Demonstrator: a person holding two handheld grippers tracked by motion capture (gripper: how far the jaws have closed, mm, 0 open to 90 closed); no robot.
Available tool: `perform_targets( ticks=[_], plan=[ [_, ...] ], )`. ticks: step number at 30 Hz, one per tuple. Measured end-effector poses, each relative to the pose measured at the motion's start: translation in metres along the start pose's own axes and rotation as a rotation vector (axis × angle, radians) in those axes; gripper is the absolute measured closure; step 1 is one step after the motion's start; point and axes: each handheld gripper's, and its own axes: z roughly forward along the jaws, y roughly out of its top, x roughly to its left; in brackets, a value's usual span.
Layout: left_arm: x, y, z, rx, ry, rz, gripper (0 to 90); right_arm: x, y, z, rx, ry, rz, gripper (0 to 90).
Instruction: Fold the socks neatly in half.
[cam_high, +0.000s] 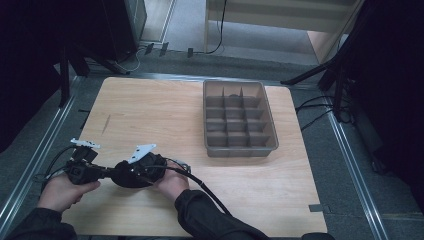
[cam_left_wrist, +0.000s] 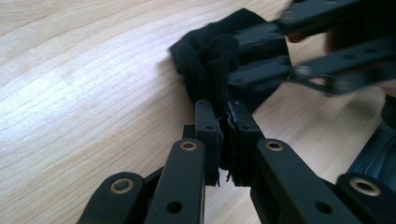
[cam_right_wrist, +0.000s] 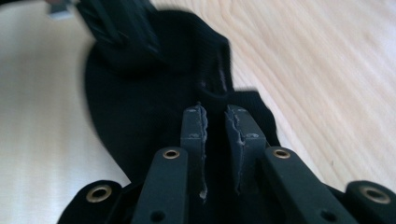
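The left gripper pinches a fold of the black cloth; the right gripper has its jaws narrowly parted over the same cloth, which lies bunched at the wooden table's near left; a grey divided tray stands well apart.

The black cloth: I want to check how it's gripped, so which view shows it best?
The left gripper view: the left tool pinches a fold of the black cloth, bunched on the table. The right gripper view shows it blurred, spread beneath its own jaws. The high view shows a dark lump between both hands.
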Motion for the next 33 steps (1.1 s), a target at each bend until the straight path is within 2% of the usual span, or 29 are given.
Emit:
perform_targets(
  ticks=[5,10,14,18,19,24,29,33],
  plan=[
    [-0.001,0.001,0.001,-0.003,-0.006,0.001,84.5,-0.002,-0.006,0.013,0.057,0.000,0.032,72.4],
    [-0.001,0.002,0.000,-0.019,-0.030,-0.003,84.5,0.003,-0.006,0.020,0.043,0.016,0.059,69.1],
    [-0.001,0.002,0.000,-0.018,-0.018,0.005,84.4,0.009,-0.004,0.026,0.027,0.008,0.088,64.0],
    [0.001,0.000,-0.001,-0.015,0.006,-0.001,84.3,0.013,-0.004,0.028,0.021,-0.004,0.072,60.7],
    [0.001,0.000,-0.002,-0.017,0.022,0.002,84.2,0.013,-0.003,0.027,0.023,0.000,0.071,60.2],
    [0.002,-0.002,-0.004,-0.011,0.046,0.002,84.1,0.009,-0.002,0.018,0.025,0.019,0.056,60.5],
    [0.003,-0.003,-0.007,-0.019,0.051,-0.006,84.0,0.001,0.002,-0.002,-0.005,0.026,0.050,69.9],
    [0.004,-0.003,-0.008,-0.027,0.053,-0.012,84.0,-0.006,-0.002,-0.011,0.026,0.019,0.063,72.1]
  ],
)
